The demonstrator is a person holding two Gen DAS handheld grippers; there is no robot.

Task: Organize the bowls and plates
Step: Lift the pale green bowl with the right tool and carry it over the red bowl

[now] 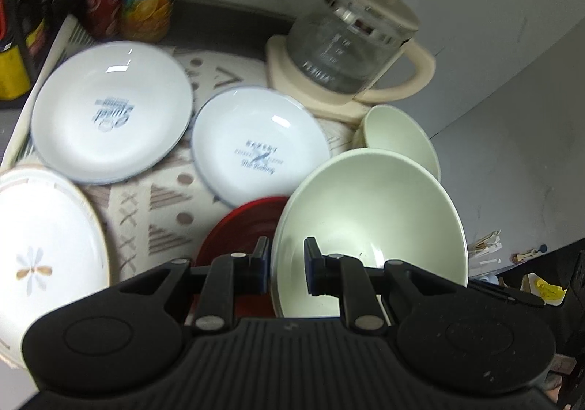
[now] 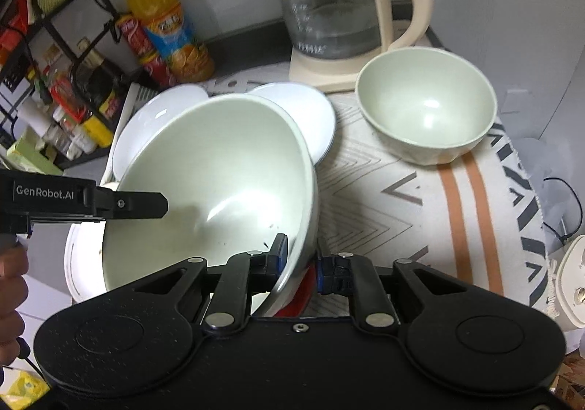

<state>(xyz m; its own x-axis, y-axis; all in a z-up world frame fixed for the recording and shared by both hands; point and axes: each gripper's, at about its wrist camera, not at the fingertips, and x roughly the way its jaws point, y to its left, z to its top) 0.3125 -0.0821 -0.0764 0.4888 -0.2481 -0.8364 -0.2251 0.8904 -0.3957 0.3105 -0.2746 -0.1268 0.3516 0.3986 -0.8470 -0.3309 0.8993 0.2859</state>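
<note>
While both grippers, left [image 1: 287, 265] & right [image 2: 299, 264], have jaws clamped on opposite rims of the big green bowl [image 2: 219, 172], tilted above the red plate [image 1: 234, 231], we judge sorting barely begun: small bowl [image 2: 426, 106] & white plates [image 1: 111, 110] lie scattered on the desk.

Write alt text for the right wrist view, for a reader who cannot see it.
Both grippers hold a large pale green bowl tilted by its rim: the right gripper near, the left gripper opposite. A smaller green bowl sits upright beside a glass kettle.
</note>
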